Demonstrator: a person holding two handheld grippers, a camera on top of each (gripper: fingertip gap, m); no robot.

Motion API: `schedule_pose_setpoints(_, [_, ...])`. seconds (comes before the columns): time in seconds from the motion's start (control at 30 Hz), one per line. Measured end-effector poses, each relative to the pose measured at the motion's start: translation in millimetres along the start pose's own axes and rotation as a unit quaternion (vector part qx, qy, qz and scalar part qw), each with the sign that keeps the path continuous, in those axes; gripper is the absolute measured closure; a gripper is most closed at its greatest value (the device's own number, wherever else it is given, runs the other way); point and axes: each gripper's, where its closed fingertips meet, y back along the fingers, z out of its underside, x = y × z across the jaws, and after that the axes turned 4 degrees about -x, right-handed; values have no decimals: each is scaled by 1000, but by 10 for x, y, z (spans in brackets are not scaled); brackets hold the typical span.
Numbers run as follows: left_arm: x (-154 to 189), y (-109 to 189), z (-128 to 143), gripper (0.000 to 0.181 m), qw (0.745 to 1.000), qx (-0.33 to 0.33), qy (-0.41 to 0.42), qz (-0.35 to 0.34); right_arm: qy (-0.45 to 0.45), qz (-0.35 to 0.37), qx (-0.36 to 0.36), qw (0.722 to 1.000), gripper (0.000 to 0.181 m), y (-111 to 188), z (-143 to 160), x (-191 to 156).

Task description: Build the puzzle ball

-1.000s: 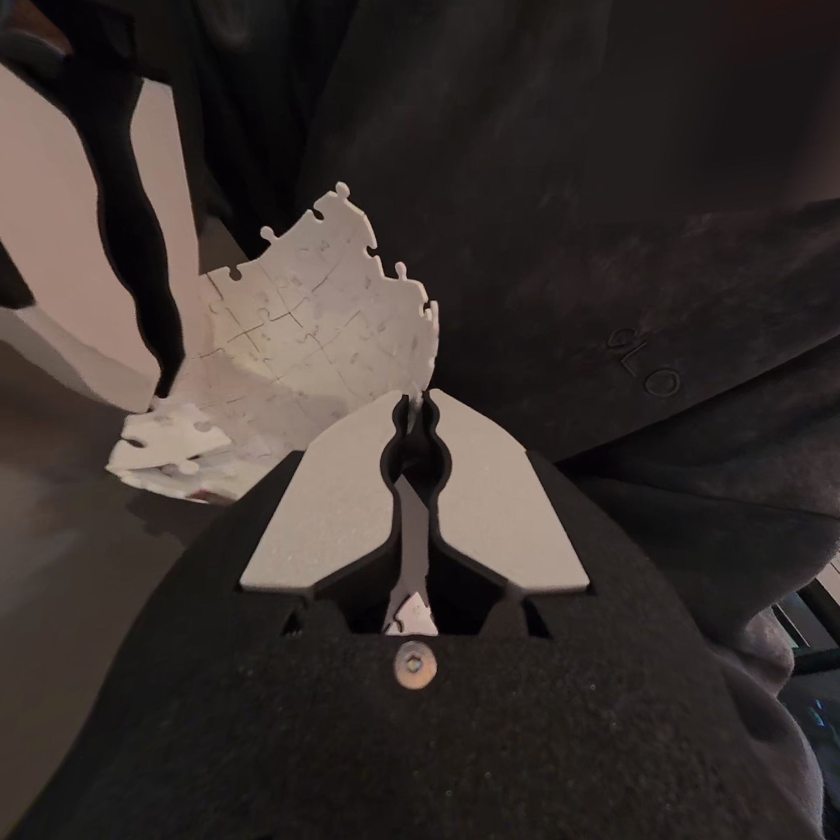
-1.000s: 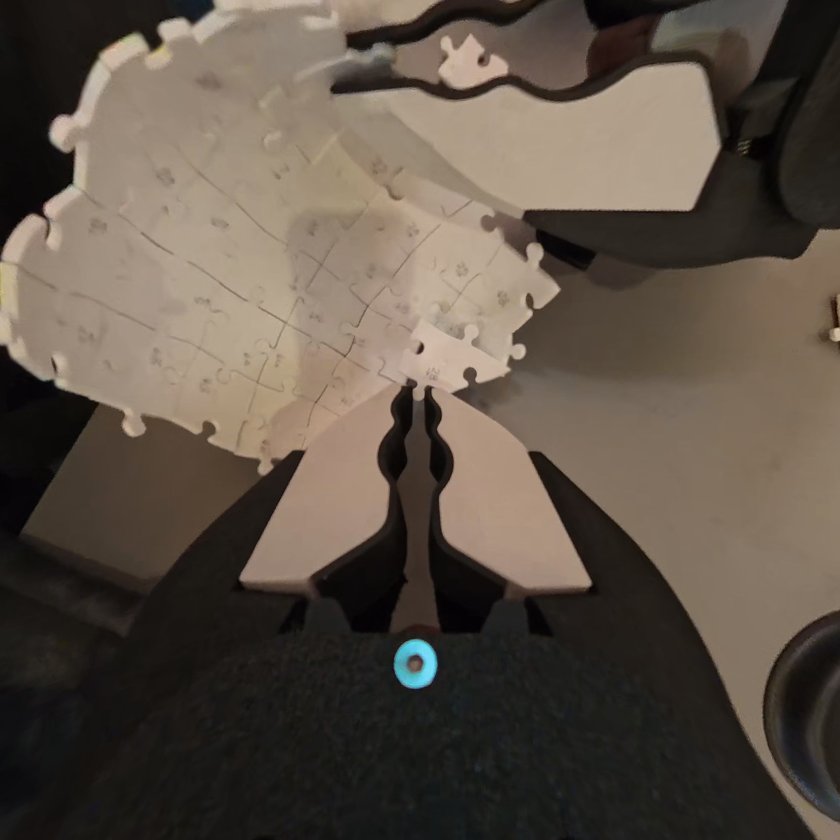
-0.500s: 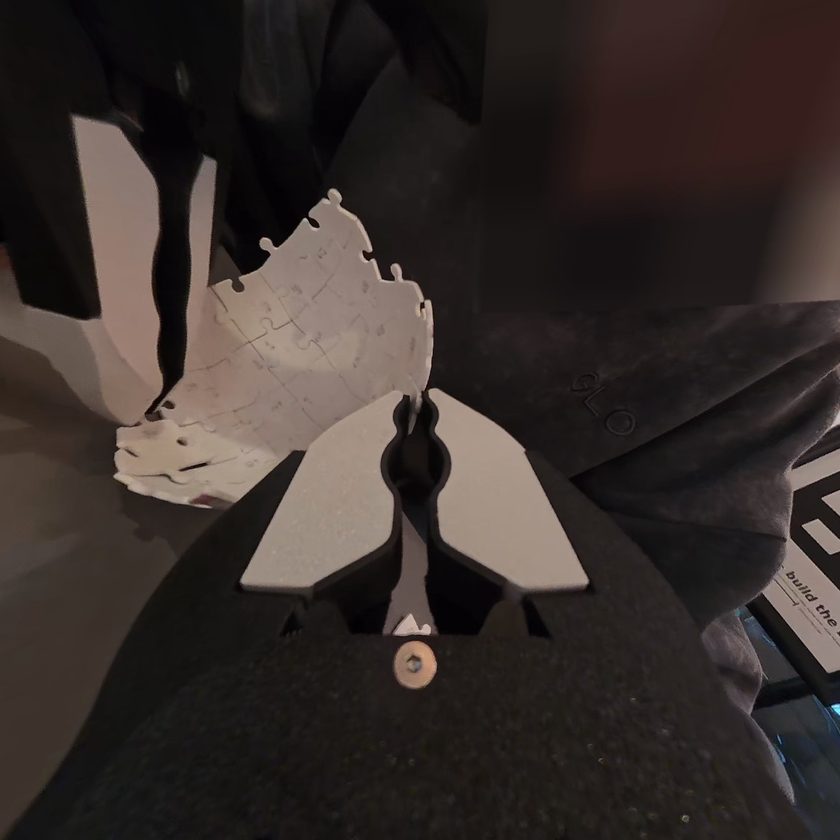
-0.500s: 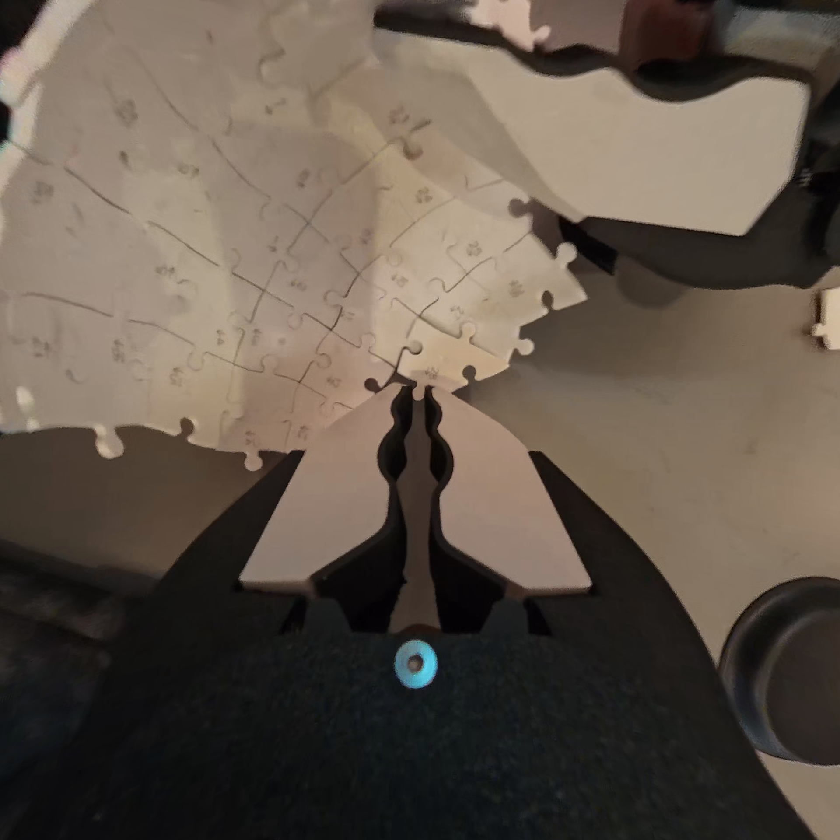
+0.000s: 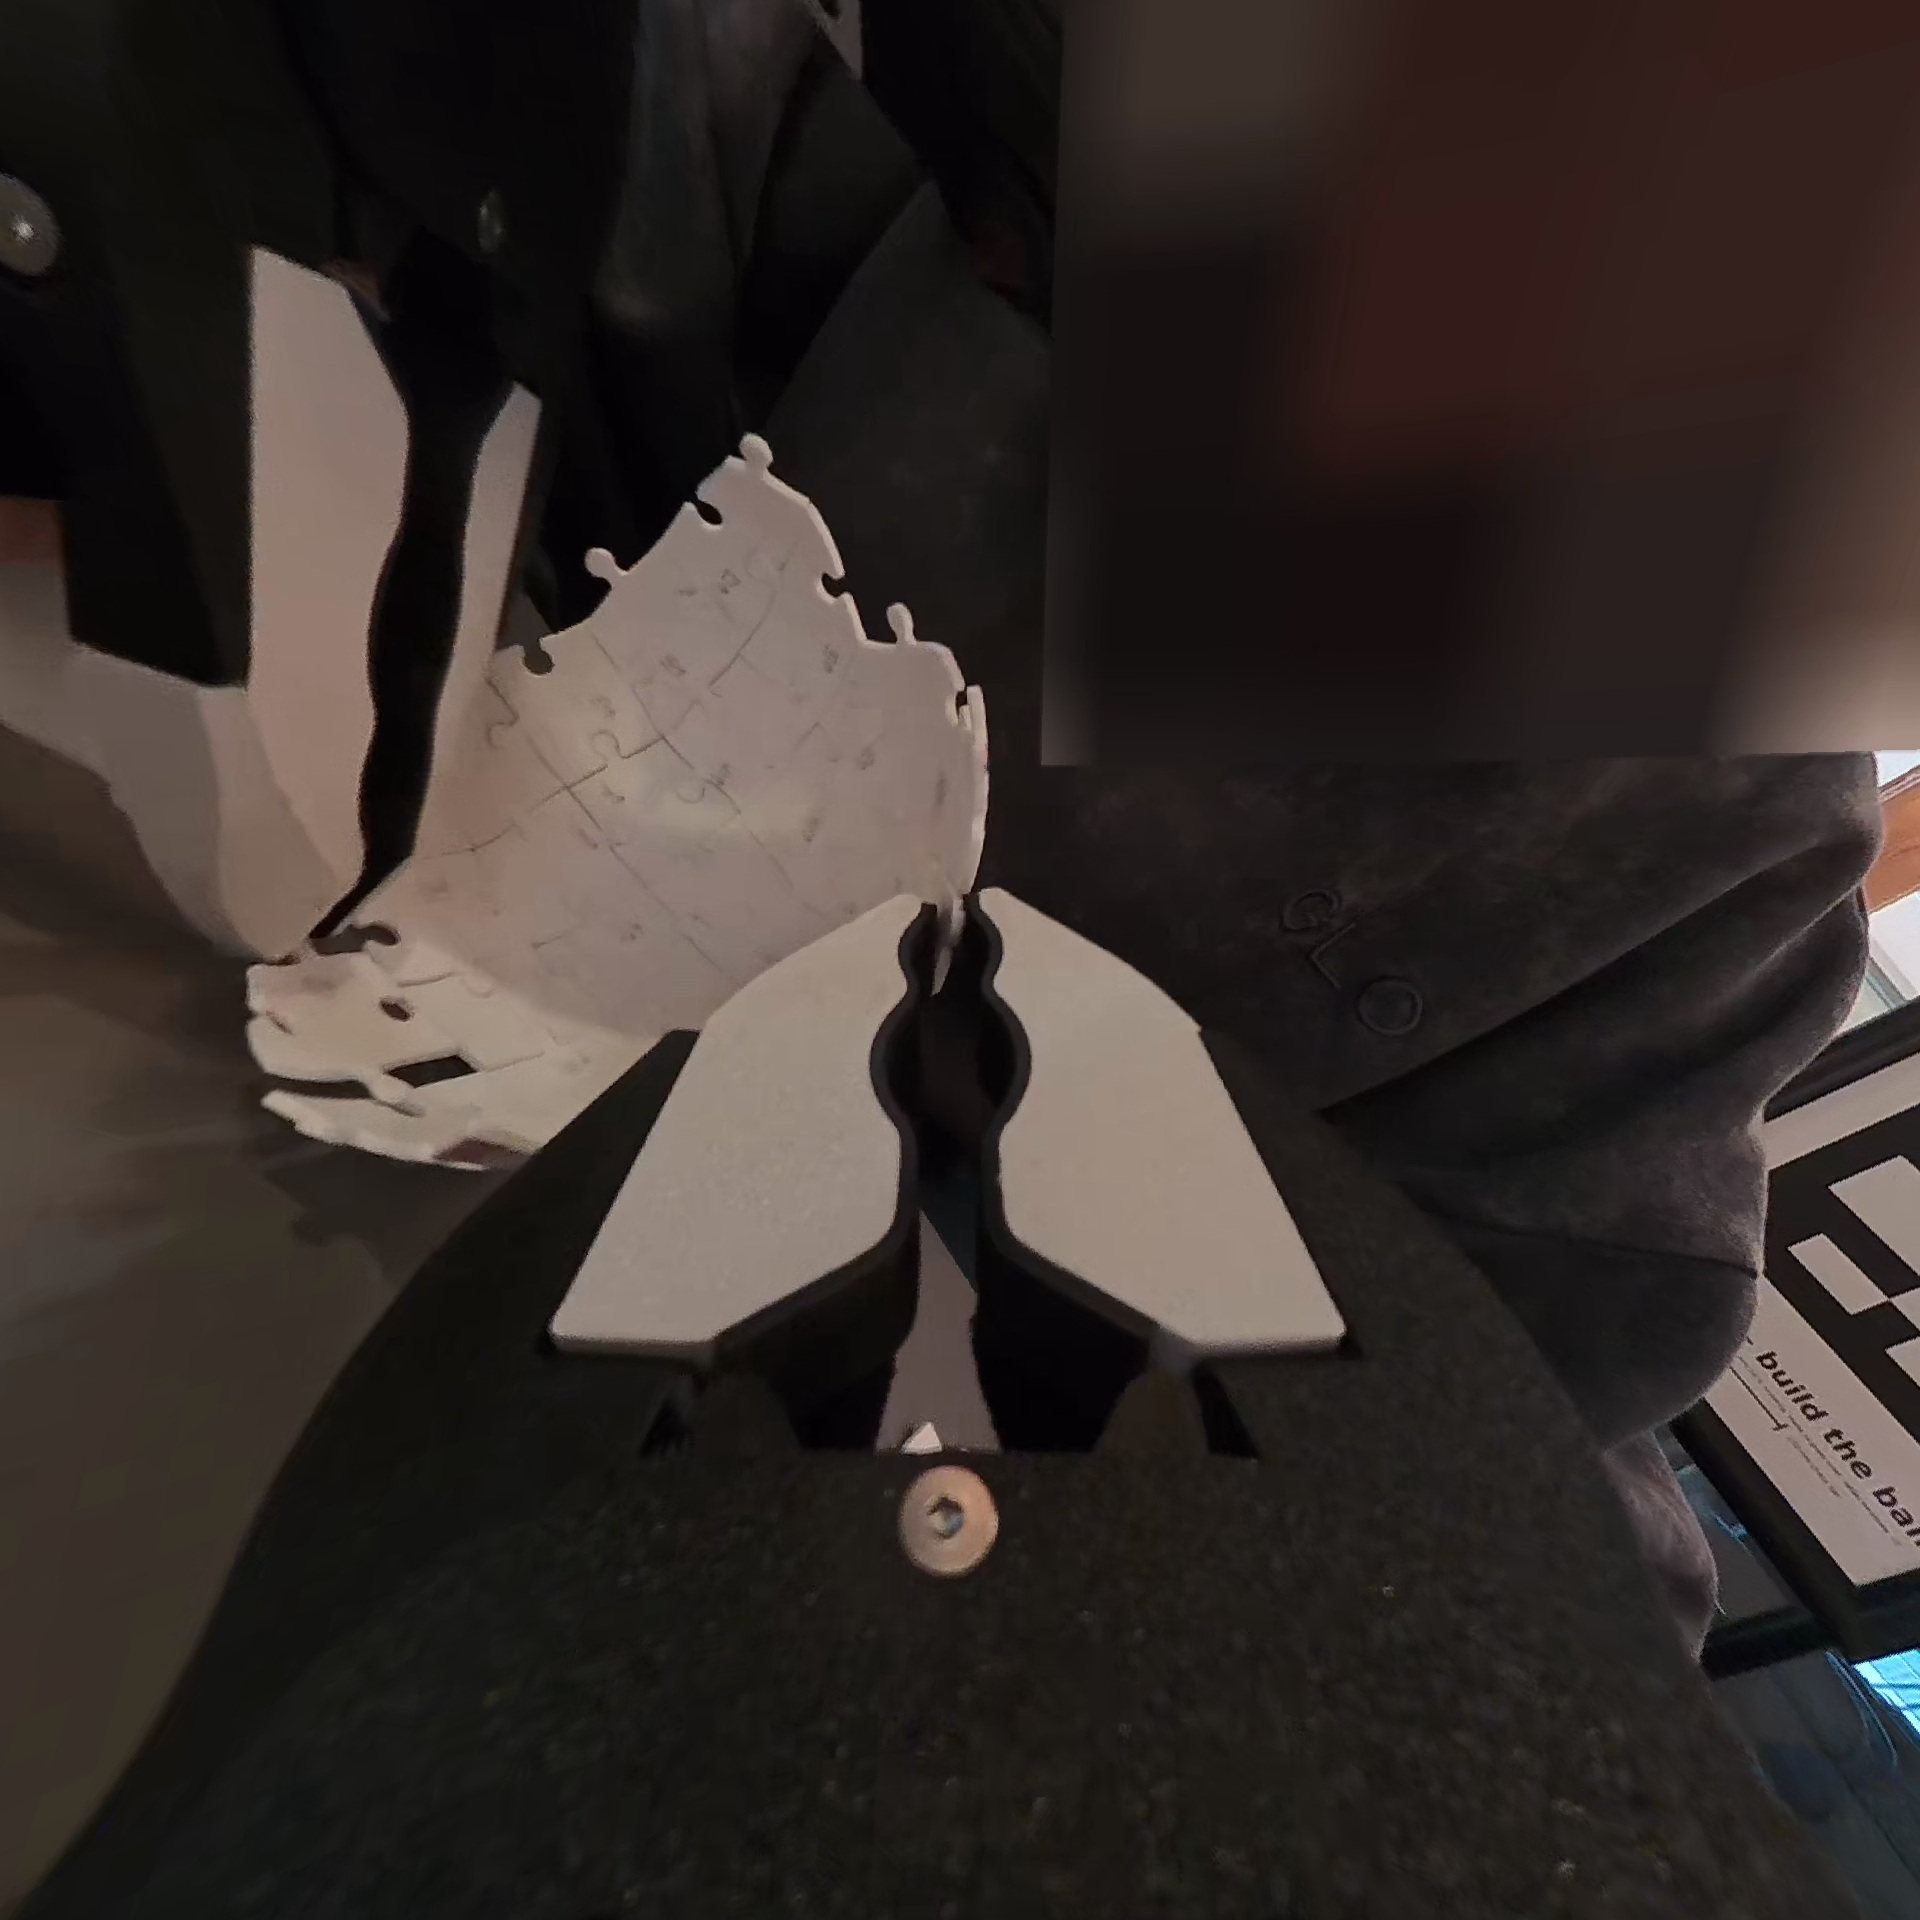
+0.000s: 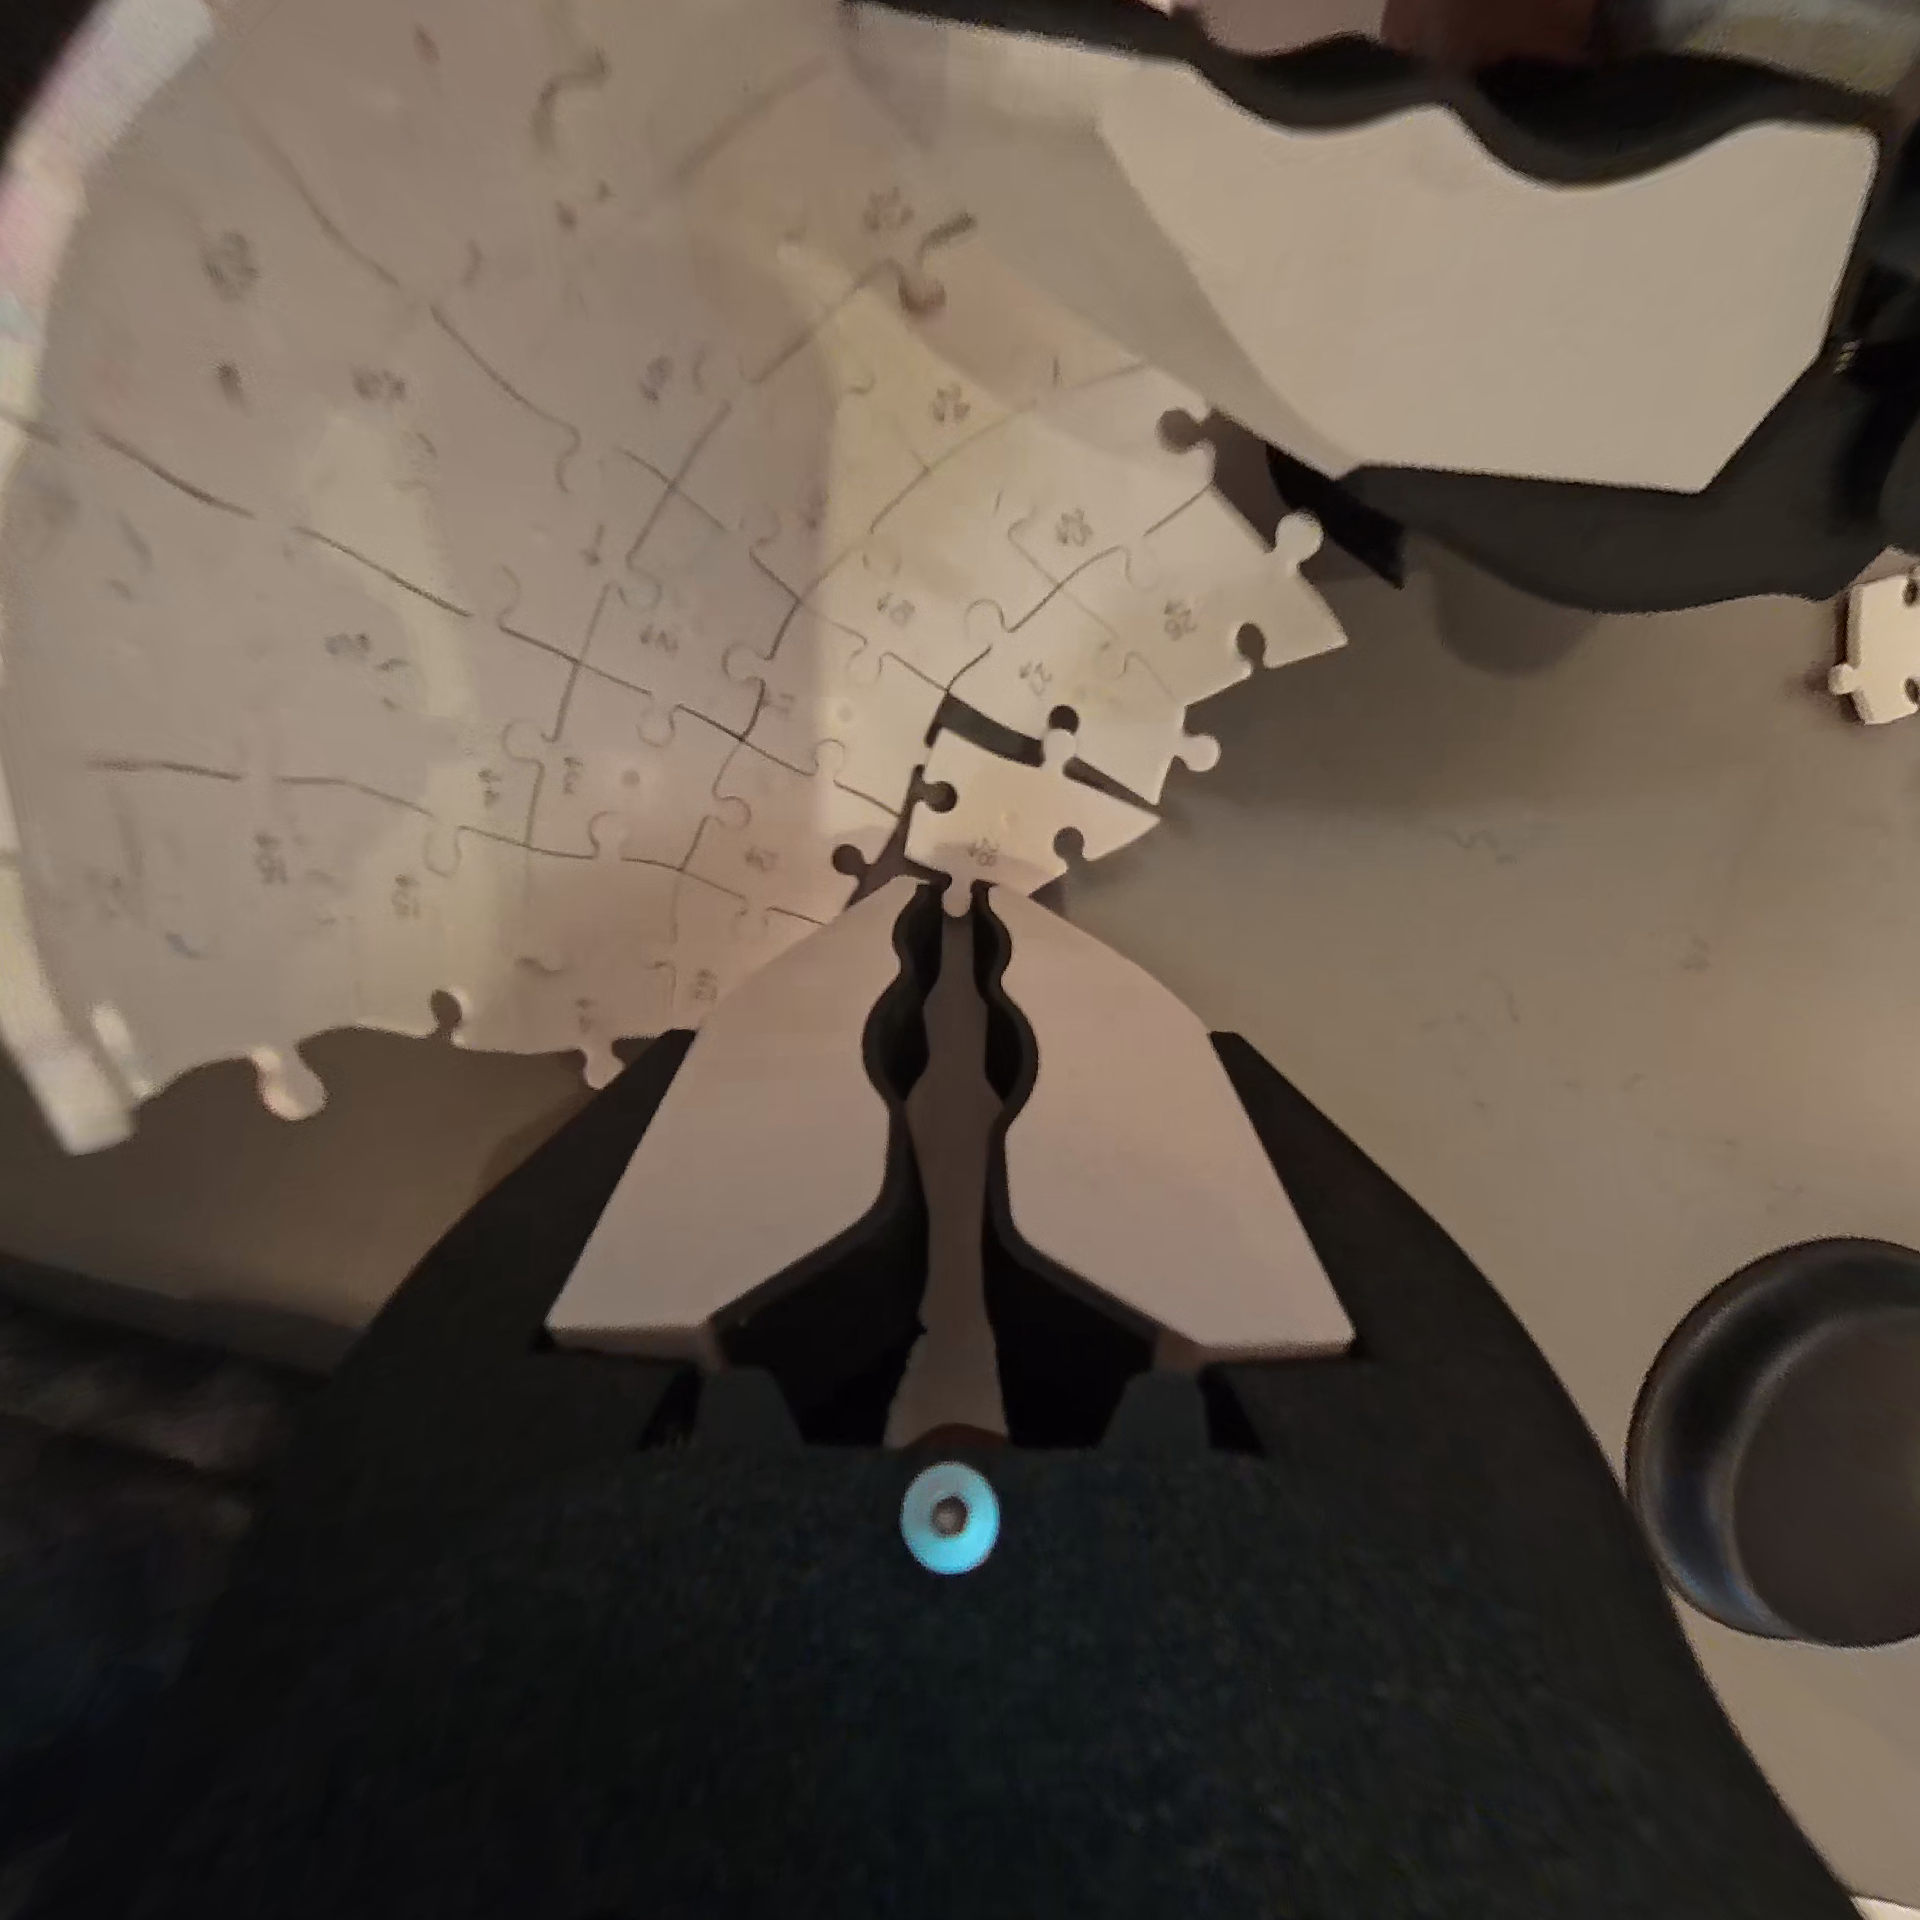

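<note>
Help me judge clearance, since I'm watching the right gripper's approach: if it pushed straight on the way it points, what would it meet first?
The right gripper is shut on the loose puzzle piece, so that piece leads. Pushed straight on, it would likely press into the curved puzzle shell, whose notched edge sits just ahead; dark gaps show it isn't seated.

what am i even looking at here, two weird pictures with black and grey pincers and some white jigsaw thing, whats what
These are two hand-held claws, each carrying its own camera that looks along its fingers. No robot: a person in a dark top works them.

The left wrist view shows the left claw pinching the rim of the curved white puzzle shell, a partly built ball.

The right wrist view looks into the shell's inside. The right claw grips a single puzzle piece by its tab at the shell's edge; dark gaps show that it is not fully seated. The other claw appears at the top.

On the grey table lie a loose piece and a dark round object.
</note>
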Motion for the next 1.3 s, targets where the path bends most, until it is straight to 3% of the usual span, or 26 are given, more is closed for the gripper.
schedule_pose_setpoints(0.8, [-25,6,-45,177,1000,15,20,2,-60,-55,50,995,174,-44,-32,-28])
schedule_pose_setpoints(1.3, [-83,61,-203,177,995,77,56,10,-82,-83,86,990,181,-34,-65,-49])
